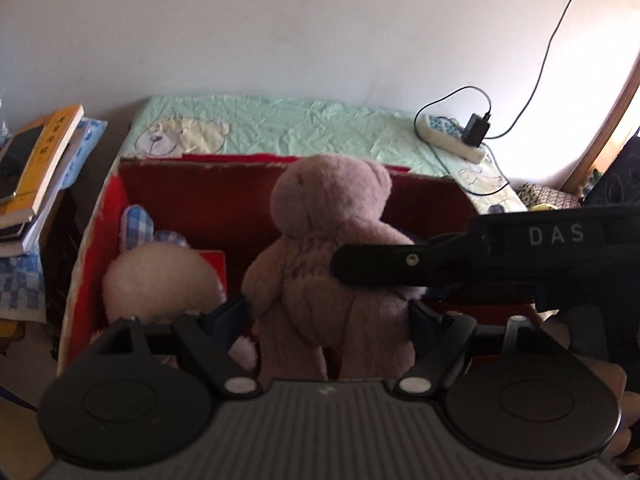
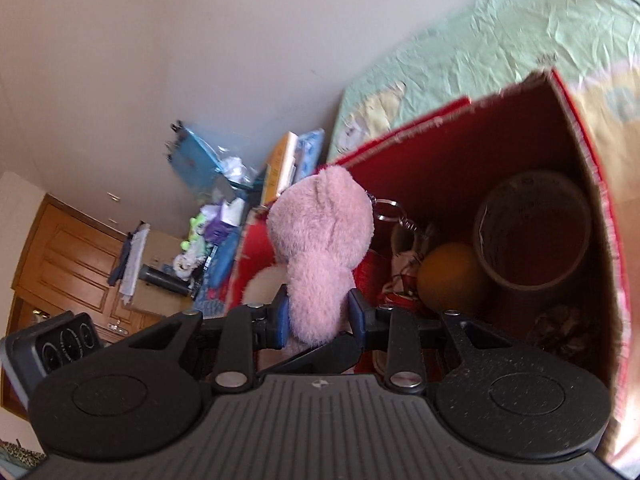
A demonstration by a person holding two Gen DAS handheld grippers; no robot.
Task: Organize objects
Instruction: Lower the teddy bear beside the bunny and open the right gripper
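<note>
Left wrist view: close, level, facing the wall across the red box (image 1: 96,216) and bed (image 1: 304,128). Right wrist view: close, rolled sideways, facing into the same box (image 2: 500,148). Shared: pink plush bear (image 1: 332,240) (image 2: 320,236), box, bed (image 2: 500,36), book stack (image 1: 44,152) (image 2: 280,168).

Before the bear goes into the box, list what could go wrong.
1. Both grippers, left and right, clamp the bear; opposing pulls might strain its seams.
2. The keyring beside its head could snag.
3. Lowered, it may crush the white plush below.
</note>
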